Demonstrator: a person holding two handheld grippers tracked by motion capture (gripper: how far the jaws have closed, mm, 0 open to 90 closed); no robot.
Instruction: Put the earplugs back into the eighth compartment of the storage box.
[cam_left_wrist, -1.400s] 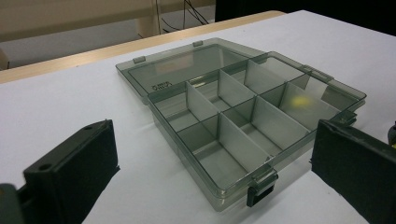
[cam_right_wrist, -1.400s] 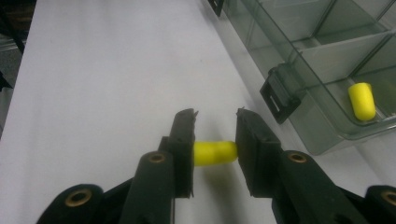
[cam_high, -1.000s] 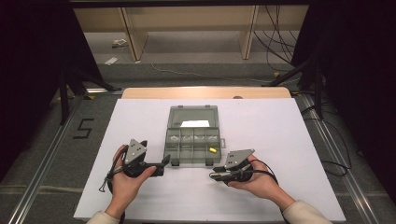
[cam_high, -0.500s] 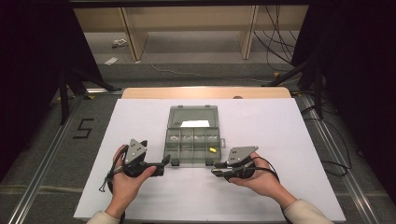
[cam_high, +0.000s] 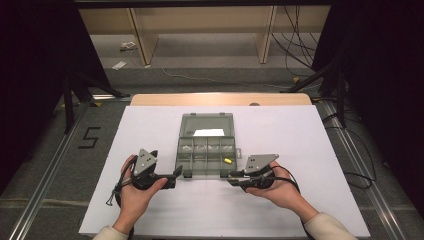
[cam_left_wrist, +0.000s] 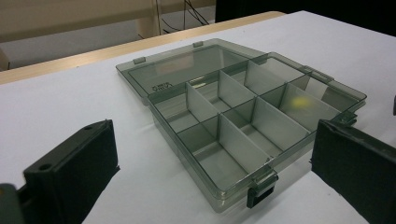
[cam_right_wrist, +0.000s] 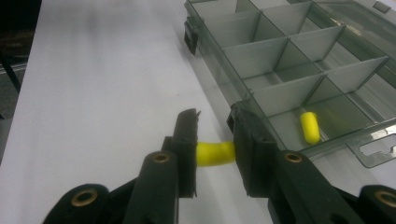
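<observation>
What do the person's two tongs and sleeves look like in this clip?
Both the left tongs and right tongs are black, each topped by a grey three-cornered plate, with black cables looping round the hands. Jaws are flat black blocks with screw holes. Sleeves are light-coloured.

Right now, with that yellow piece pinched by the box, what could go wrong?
1. The right gripper holds the yellow piece only between the tips of its fingers; it could squirt out onto the white sheet.
2. One finger sits against the compartment box wall; moving in could shove the box.
3. The left gripper is open, not steadying it.
</observation>
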